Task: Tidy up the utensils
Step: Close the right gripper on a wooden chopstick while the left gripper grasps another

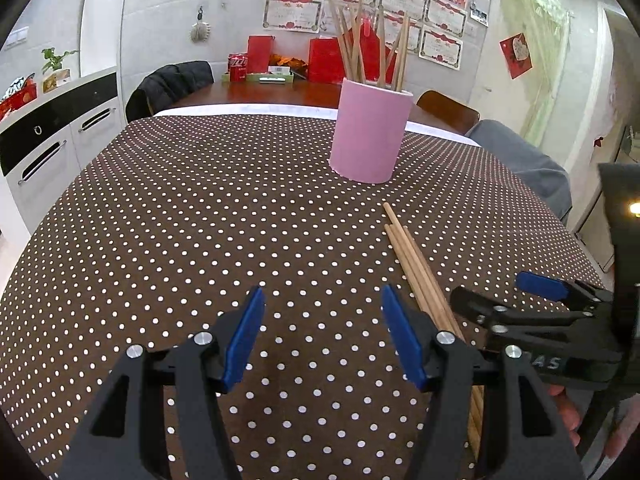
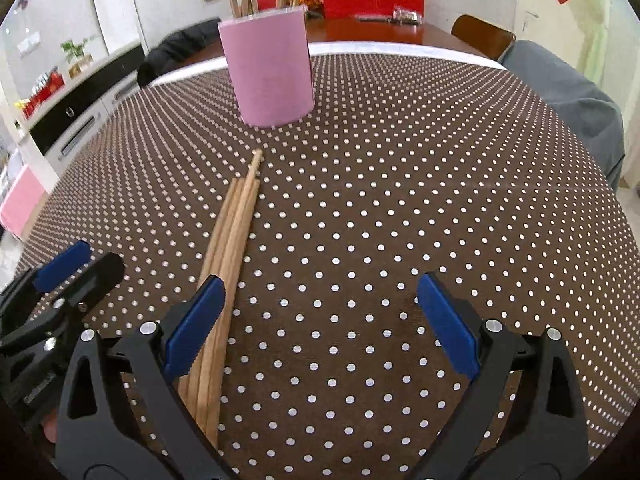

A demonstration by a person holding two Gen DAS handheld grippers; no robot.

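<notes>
Left gripper [image 1: 322, 334] spread wide, blue pads apart, grasping nothing, low over the counter [image 1: 200, 220] with its brown, white-dotted cloth. Right gripper [image 2: 320, 326] likewise released, nothing between its pads. Loose chopsticks [image 1: 416, 268] flat on the cloth in a tight bundle, just right of the left gripper's right finger and partly hidden behind it; tips pointing ahead toward the pink holder [image 1: 370, 134]. Same bundle [image 2: 230, 240] on the right wrist view running under the right gripper's left finger, outside the gap, tips ahead and a little right, near the holder's [image 2: 270, 68] base but apart from it. Holder upright on the cloth, well ahead of both grippers: ahead and right of the left one, ahead and left of the right one. More chopsticks [image 1: 368, 46] standing in it, fanned out and leaning. Right gripper [image 1: 532, 304] in sight at the right edge of the left view, just beyond the bundle; left gripper [image 2: 68, 276] at the left edge of the right view. Grey cloth [image 1: 524, 160] at the counter's far right edge.
</notes>
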